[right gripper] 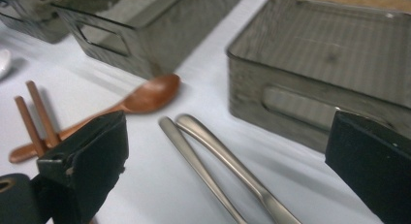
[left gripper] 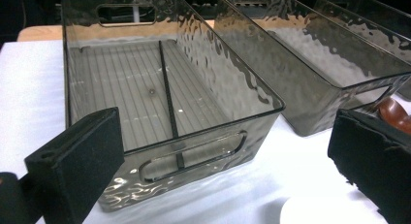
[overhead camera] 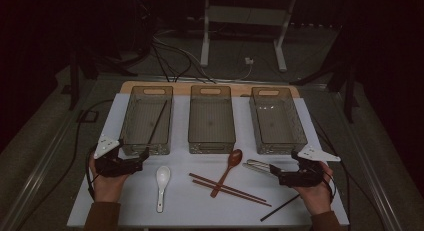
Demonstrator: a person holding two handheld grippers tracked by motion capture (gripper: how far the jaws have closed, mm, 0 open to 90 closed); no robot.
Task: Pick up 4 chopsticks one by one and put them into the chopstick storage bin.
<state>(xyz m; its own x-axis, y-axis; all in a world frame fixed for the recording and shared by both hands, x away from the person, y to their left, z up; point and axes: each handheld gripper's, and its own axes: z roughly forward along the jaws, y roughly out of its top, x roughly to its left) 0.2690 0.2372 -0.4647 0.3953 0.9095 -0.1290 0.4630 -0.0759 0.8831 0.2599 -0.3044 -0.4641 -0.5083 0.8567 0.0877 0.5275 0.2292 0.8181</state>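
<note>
Three smoked clear bins stand in a row at the back: left bin (overhead camera: 131, 118), middle bin (overhead camera: 211, 120), right bin (overhead camera: 277, 122). A black chopstick (overhead camera: 157, 122) lies in the left bin (left gripper: 232, 83), chopstick (left gripper: 168, 95). My left gripper (overhead camera: 141, 160) (left gripper: 225, 136) is open just before that bin's near wall, nothing between its jaws. My right gripper (overhead camera: 274, 171) (right gripper: 228, 136) is open, its jaws on either side of two metal utensil handles (overhead camera: 256, 165) (right gripper: 218, 151). A wooden spoon (overhead camera: 230, 166) (right gripper: 140, 100) lies beside them, crossing two wooden chopsticks (overhead camera: 227, 188) (right gripper: 34, 117).
A white ceramic spoon (overhead camera: 162, 183) lies on the white mat (overhead camera: 120, 206) at front left. A second black chopstick (overhead camera: 279, 208) lies near the front edge at right. Cables and a desk frame (overhead camera: 242, 21) sit on the floor beyond the table.
</note>
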